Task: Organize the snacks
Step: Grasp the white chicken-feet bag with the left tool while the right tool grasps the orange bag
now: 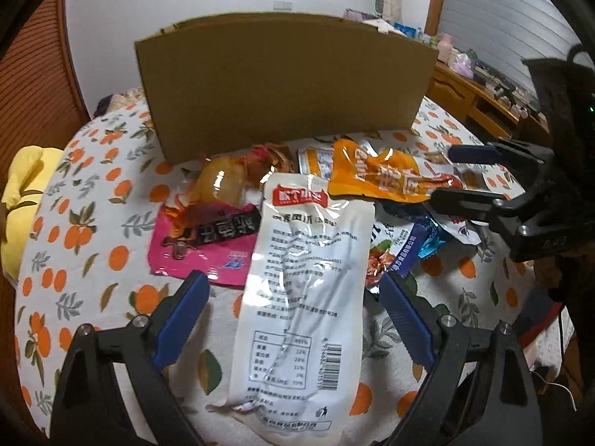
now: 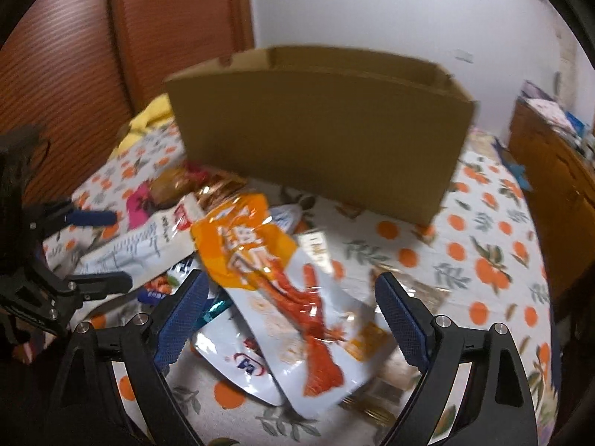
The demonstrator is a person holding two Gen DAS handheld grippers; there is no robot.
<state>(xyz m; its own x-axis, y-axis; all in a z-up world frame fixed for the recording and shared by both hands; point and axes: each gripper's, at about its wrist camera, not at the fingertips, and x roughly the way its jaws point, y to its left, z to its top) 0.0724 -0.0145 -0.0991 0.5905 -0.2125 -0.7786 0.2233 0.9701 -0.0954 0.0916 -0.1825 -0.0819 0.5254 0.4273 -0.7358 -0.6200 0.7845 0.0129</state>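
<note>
While a cardboard box stands at the back of the orange-print cloth, the snack pile lies just in front of it. White pouch lies between the wide-apart jaws of the left gripper, unpinched. Orange-white pouch lies likewise between the right gripper fingers, nothing gripped.

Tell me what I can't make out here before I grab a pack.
- Box inside: left wrist view, near wall hides it; right wrist view shows only the rim.
- Packs under the white pack and orange pack: covered, count unclear.
- Orange pack print: right wrist view, blurred.
- White pack's near end: left wrist view, cut off by the edge.
</note>
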